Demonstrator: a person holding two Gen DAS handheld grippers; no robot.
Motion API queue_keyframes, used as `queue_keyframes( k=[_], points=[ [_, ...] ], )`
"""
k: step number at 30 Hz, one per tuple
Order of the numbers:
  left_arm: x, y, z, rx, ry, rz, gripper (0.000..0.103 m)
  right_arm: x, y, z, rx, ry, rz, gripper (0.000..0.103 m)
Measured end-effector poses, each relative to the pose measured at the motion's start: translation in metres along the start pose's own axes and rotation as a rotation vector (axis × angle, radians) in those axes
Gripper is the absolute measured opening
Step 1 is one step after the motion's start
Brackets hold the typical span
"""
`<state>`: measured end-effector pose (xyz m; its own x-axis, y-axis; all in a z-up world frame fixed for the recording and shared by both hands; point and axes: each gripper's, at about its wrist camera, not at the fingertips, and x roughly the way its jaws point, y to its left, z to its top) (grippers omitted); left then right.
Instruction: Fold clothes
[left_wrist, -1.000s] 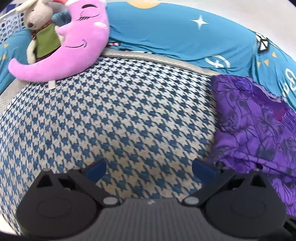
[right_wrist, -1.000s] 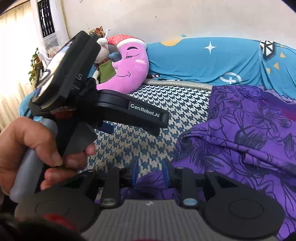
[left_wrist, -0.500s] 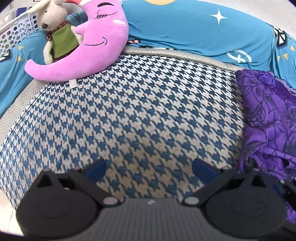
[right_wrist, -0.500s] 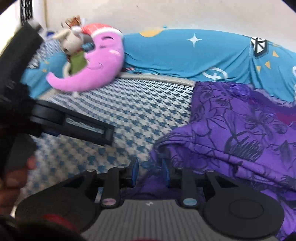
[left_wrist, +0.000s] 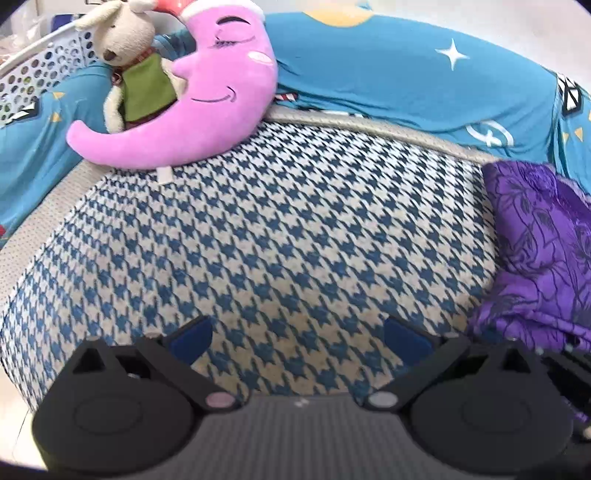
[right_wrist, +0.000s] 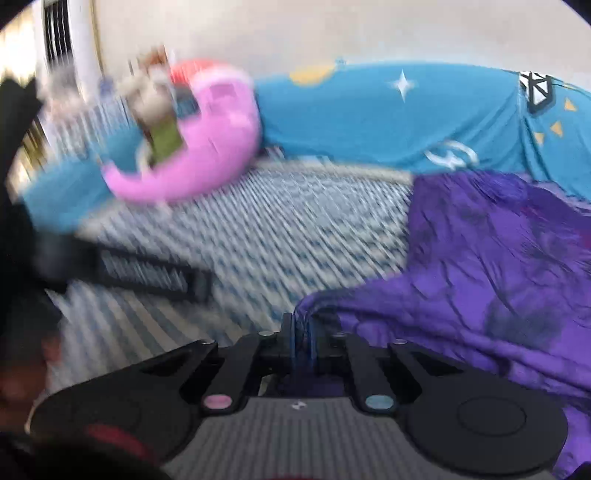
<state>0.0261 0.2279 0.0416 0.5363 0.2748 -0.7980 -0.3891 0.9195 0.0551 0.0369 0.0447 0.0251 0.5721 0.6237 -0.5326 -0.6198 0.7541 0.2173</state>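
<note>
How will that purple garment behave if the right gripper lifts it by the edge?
Probably floppy: the purple garment lies in soft folds and creases. It looks thin, so likely light, draping and trailing below the right gripper, shut on its edge. A faint sheen hints it could slip.

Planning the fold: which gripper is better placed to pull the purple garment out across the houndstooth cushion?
Right. The right gripper is shut on the purple garment's edge; the left gripper hangs open, empty, over the houndstooth cushion.

No readable text

Showing only a smeared, illegible label on the left gripper's side (right_wrist: 147, 271) in the right wrist view; printing stars and symbols, not words, across the blue cover (left_wrist: 406, 85).
</note>
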Motion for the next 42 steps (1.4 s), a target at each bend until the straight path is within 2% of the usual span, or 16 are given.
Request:
queue_keyframes(
  k=[3, 6, 11, 16, 21, 31, 36, 42],
  points=[
    [-0.002, 0.003, 0.002, -0.021, -0.010, 0.006, 0.103, 0.010, -0.008, 0.007, 0.068, 0.005, 0.030, 0.010],
    [-0.002, 0.000, 0.004, -0.025, -0.010, -0.001, 0.103, 0.012, -0.012, 0.007, 0.091, 0.021, 0.047, 0.016],
    [-0.006, -0.008, 0.005, -0.015, -0.026, -0.019, 0.103, 0.008, -0.014, 0.009, 0.099, 0.036, 0.058, 0.037],
    [-0.011, -0.020, 0.003, 0.027, -0.051, -0.044, 0.103, -0.024, -0.013, 0.003, 0.078, 0.056, 0.041, 0.037],
    [-0.010, -0.042, -0.007, 0.114, -0.038, -0.091, 0.103, -0.052, -0.007, -0.014, 0.044, 0.102, 0.030, 0.037],
    [-0.017, -0.086, -0.030, 0.267, -0.056, -0.129, 0.103, -0.100, 0.014, -0.056, -0.013, 0.151, 0.079, 0.037],
    [-0.022, -0.103, -0.037, 0.337, -0.060, -0.173, 0.103, -0.122, 0.024, -0.077, -0.034, 0.169, 0.104, 0.037],
    [-0.022, -0.109, -0.038, 0.357, -0.051, -0.197, 0.103, -0.132, 0.053, -0.096, -0.137, 0.193, 0.170, 0.038]
  ],
)
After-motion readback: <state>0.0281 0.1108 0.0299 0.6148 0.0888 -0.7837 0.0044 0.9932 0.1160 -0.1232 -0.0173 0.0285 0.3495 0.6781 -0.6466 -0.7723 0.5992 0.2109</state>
